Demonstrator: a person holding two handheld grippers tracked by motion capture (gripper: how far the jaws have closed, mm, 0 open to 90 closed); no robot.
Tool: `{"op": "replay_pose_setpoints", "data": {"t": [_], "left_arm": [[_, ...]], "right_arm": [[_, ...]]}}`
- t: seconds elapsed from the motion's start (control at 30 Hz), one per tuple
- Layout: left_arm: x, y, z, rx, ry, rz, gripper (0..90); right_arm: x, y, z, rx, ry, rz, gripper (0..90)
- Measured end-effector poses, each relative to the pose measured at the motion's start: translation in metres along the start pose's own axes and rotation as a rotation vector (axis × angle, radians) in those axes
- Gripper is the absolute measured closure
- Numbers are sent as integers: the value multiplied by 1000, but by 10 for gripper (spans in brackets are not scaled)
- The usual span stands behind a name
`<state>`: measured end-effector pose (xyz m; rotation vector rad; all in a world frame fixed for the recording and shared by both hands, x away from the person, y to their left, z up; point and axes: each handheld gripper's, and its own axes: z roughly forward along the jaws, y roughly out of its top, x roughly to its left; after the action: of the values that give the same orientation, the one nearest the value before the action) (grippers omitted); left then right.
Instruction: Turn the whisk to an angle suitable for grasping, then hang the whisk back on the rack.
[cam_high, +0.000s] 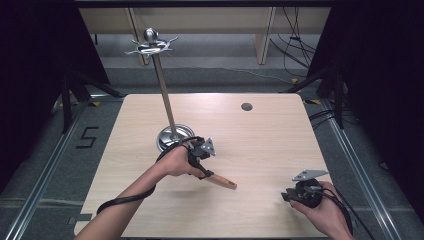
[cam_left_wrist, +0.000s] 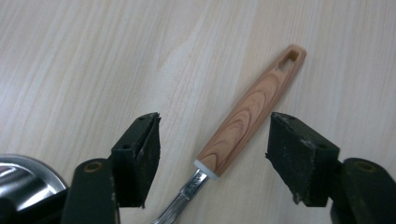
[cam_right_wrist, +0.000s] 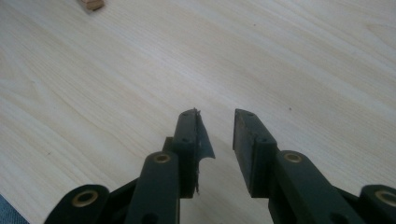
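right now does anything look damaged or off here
The pad on the right gripper looks torn: its left pad has a ragged flap peeling off the jaw. The left gripper pads look frayed too.

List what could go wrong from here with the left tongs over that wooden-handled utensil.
1. The left tongs stand open astride the wooden handle, which lies at a slant between the jaws; closing now may twist it or let the smooth, tapered wood slip.
2. The stand's metal base sits right beside the left hand, so a lift or swing could knock the tall pole.
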<state>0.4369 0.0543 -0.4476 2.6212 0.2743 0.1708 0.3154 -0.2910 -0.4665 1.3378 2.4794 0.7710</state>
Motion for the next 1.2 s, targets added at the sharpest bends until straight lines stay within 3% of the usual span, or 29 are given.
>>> {"op": "replay_pose_setpoints", "data": {"t": [0.03, 0.07, 0.1, 0.23, 0.3, 0.33, 0.37, 0.43, 0.47, 0.6, 0.67, 0.7, 0.73, 0.77, 0.9, 0.97, 1.0, 1.07, 1.17, 1.2], "left_arm": [[3, 0, 2, 42, -18, 57, 329], [2, 0, 6, 42, -27, 52, 327], [1, -1, 10, 82, -47, 77, 331], [-1, -3, 19, 112, -57, 103, 344], [-5, -3, 25, 102, -79, 97, 355], [-4, -3, 27, 119, -94, 115, 363], [-4, -2, 30, 132, -100, 125, 376], [-4, -2, 34, 150, -101, 115, 384], [-4, -2, 36, 163, -104, 93, 398], [-4, -3, 38, 212, -103, 42, 473], [-6, -2, 37, 231, -98, 40, 524], [-7, -1, 36, 246, -100, 33, 555], [-8, -1, 35, 253, -104, 20, 567], [-10, -2, 35, 263, -113, 7, 577], [-22, -4, 31, 288, -69, 23, 618], [-25, -5, 30, 289, -62, 21, 629], [-28, -6, 29, 289, -65, 14, 651], [-29, -8, 28, 283, -56, 21, 668], [-33, -13, 24, 297, -65, -6, 680], [-33, -14, 24, 301, -63, -3, 681]], "right_arm": [[1, 1, -1, 5, 4, 22, 710], [1, 1, -2, 6, 5, 22, 709], [2, 2, -2, 2, 2, 18, 708], [3, 3, -2, 6, 5, 8, 706], [3, 3, 1, -18, -2, -11, 706], [5, 3, 1, -10, 10, 4, 705], [3, 3, 1, -5, 10, -24, 704], [2, 3, 1, -5, 13, -28, 702], [4, 3, 1, -9, 16, 2, 703], [3, 1, -1, -10, 19, 10, 703], [1, -1, -1, -3, 13, -23, 703], [2, -2, 0, -35, 14, 5, 703], [3, 0, -5, 5, 10, 8, 702], [3, 0, -6, 2, 8, 5, 702], [7, 2, -5, -13, 9, 7, 702], [6, 1, -2, -33, 2, -13, 700], [8, 2, -4, 2, 11, -3, 698], [8, 2, -5, 4, 14, -2, 697], [11, 2, -5, 7, 16, 26, 695], [8, 2, -5, 1, 8, 2, 695]]}}
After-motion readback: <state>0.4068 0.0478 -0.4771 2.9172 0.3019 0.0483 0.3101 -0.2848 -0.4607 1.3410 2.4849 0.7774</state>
